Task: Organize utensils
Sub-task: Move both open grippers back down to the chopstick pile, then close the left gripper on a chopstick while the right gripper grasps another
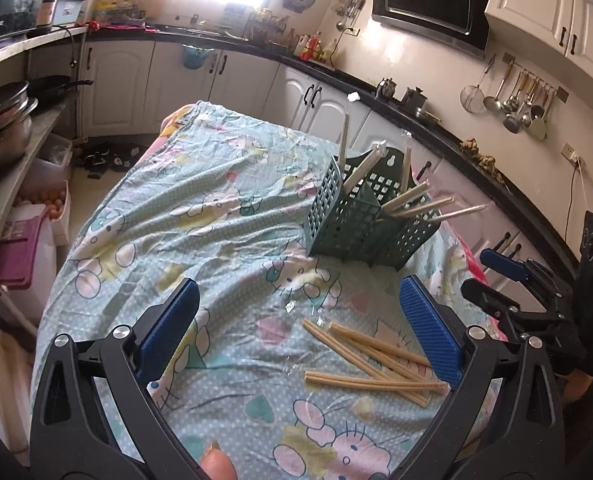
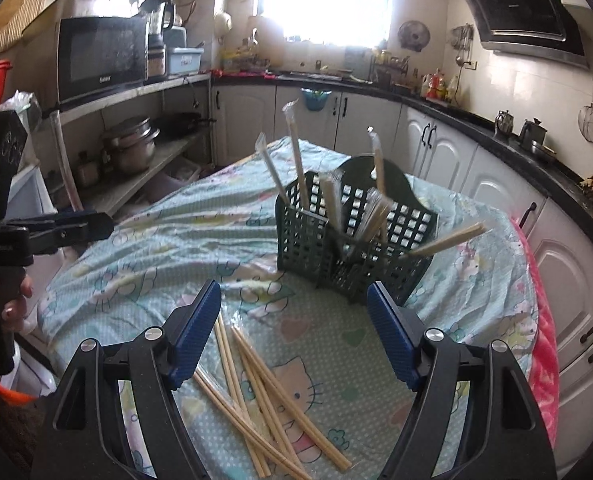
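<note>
I hold both hand-held grippers, left (image 1: 298,330) and right (image 2: 294,332), wide open and empty over the loose chopsticks (image 2: 256,392), ready to pick. Wrapped pairs already lean in the green utensil caddy (image 2: 348,236). A cartoon-cat cloth (image 1: 200,216) covers the surface, kitchen cabinets (image 2: 436,144) around.

I count one green holder (image 2: 328,248), two grippers (mine), several loose chopsticks (image 2: 264,400); exact number unclear.
</note>
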Available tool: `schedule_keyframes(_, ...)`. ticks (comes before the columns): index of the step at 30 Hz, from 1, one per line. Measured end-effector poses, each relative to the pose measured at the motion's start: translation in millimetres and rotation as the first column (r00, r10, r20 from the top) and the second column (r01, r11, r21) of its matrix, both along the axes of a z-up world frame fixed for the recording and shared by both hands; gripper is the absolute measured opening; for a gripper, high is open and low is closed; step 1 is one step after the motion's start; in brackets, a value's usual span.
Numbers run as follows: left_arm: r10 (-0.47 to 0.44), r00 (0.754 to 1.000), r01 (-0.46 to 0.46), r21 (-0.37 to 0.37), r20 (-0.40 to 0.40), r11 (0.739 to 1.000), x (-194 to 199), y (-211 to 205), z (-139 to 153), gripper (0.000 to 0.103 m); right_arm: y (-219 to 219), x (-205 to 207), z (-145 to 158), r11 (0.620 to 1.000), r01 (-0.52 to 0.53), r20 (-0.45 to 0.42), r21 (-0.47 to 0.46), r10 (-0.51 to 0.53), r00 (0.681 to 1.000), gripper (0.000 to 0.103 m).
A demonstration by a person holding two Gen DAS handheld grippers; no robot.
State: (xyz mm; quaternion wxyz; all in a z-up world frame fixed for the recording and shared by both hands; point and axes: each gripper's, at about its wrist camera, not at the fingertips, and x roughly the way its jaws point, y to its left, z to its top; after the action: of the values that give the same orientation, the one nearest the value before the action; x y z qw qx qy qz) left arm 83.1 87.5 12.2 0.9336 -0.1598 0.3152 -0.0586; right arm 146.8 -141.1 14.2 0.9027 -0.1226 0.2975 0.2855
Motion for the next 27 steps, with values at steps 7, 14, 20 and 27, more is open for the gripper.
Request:
schedule_keyframes(7, -0.037, 0.998, 0.036, -0.015, -0.06, 0.999, -1, -5, -17, 0.092, 8, 3, -20, 0.997, -0.054, -0.059, -0.053, 0.051, 0.997, 0.067)
schedule_keyframes(14, -0.082, 0.985, 0.076, -0.045, -0.155, 0.996, 1, -12, -49, 0.092, 15, 10, -51, 0.991, -0.088, -0.139, -0.099, 0.073, 0.988, 0.048)
schedule_keyframes(20, -0.143, 0.963, 0.117, -0.126, -0.227, 0.985, 1, -18, -71, 0.061, 18, 20, -75, 0.987, -0.114, -0.213, -0.116, 0.087, 0.973, 0.036)
schedule_keyframes(27, -0.249, 0.921, 0.172, -0.26, -0.299, 0.95, 3, -33, -97, 0.037, 27, 29, -96, 0.981, -0.156, -0.286, -0.118, 0.117, 0.951, 0.029)
